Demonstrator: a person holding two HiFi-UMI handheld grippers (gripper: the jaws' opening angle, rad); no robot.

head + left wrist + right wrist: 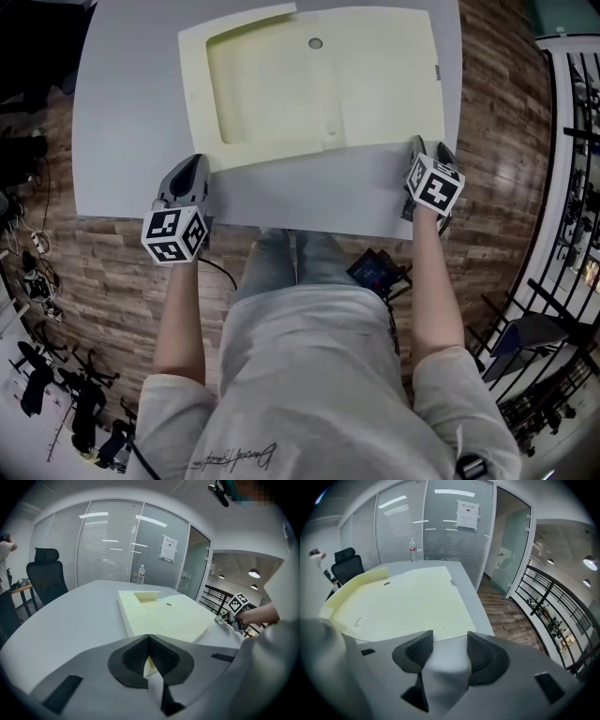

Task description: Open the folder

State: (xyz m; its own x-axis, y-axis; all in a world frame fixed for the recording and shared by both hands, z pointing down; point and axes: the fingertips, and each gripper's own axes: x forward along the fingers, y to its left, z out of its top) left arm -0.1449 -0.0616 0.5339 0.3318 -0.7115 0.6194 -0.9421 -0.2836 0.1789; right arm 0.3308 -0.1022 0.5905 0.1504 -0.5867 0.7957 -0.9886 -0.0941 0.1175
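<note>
A: Far left first: black office chair [44, 573] beside the table [122, 112], caught in the left gripper view. Then on to the left gripper [192, 165]. Sits right at the near-left corner of the folder [375, 94], marker cube [174, 234] toward the person.

B: Clamped or slack?

A: Clamped, pads pressed together. Seems to be pinching a sliver of that cream corner, though hard to be sure from so close in.

B: And the folder itself?

A: Lies flat on the grey tabletop, about mid-table, long side toward the person. Pale yellow all over. Shows a darker rectangular patch on its left half and a small round mark [315, 43] near the far edge.

B: Moving right, then?

A: Arrives at the right gripper [427, 146], by the folder's near-right corner. Released: jaws wide apart, only bare grey tabletop between them, nothing pressed by the pads. Folder edge just beyond the tips.

B: Anything further out?

A: Past the table's right edge, wood floor [497, 103] and a black railing [572, 141]. Up at the far end of the table, a water bottle [141, 574] standing upright before a glass wall [108, 545] with blinds.
</note>
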